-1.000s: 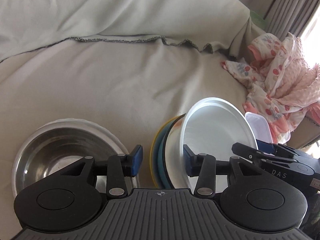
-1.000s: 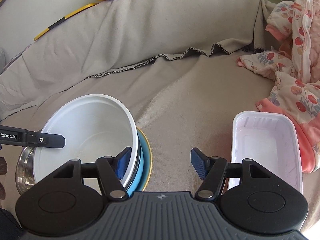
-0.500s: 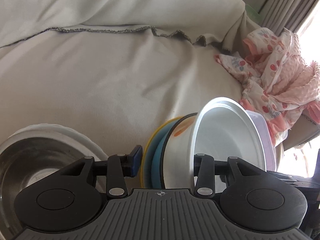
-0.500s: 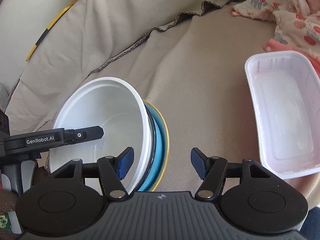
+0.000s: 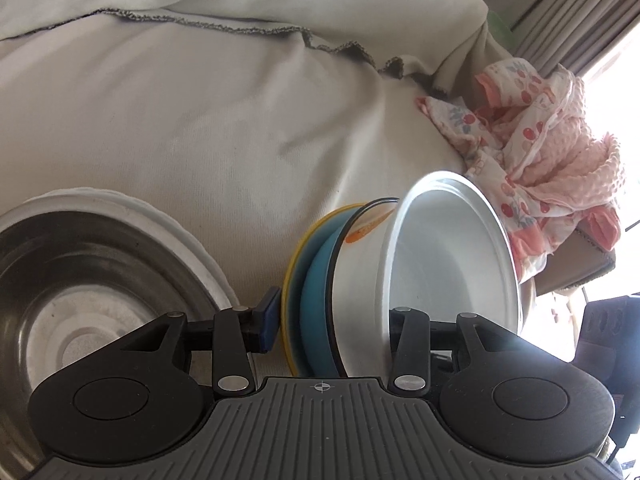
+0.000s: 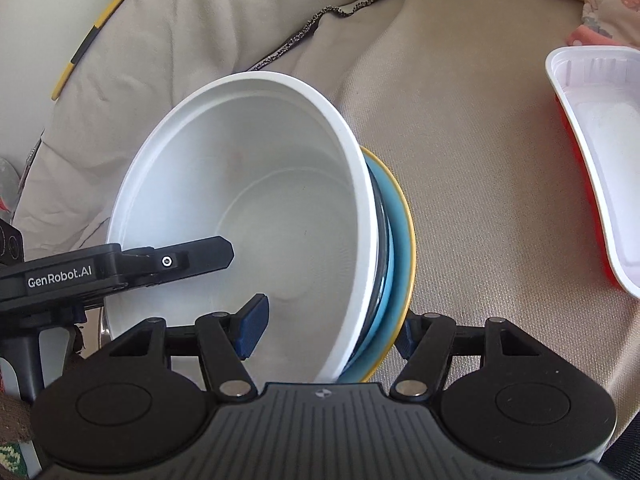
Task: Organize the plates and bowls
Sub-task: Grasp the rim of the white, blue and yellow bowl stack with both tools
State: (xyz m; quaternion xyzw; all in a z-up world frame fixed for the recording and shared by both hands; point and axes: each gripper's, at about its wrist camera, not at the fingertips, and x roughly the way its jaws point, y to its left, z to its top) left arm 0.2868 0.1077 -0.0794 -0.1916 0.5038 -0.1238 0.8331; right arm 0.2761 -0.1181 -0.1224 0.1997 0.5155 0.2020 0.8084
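Plates and bowls are partly gathered on the beige sofa cover (image 5: 200, 120). The biggest group is a nested stack (image 6: 256, 184): a white bowl (image 5: 448, 256) inside a black-rimmed bowl, on a blue plate (image 5: 316, 280) and a yellow-edged plate (image 5: 290, 280), all tipped up on edge. To its left a steel bowl (image 5: 80, 280) sits in a white plate (image 5: 192, 236), apart from the stack. A white plastic tray (image 6: 600, 152) lies well off to the right.

The left gripper (image 5: 330, 320) seems clamped on the stack, one pad against the yellow plate's underside, the other finger inside the white bowl. The right gripper (image 6: 330, 328) straddles the stack's rim with jaws apart, its inner pad clear of the wall.

I'd say it's about halfway: the stack needs setting down, and the steel bowl and its plate need merging.
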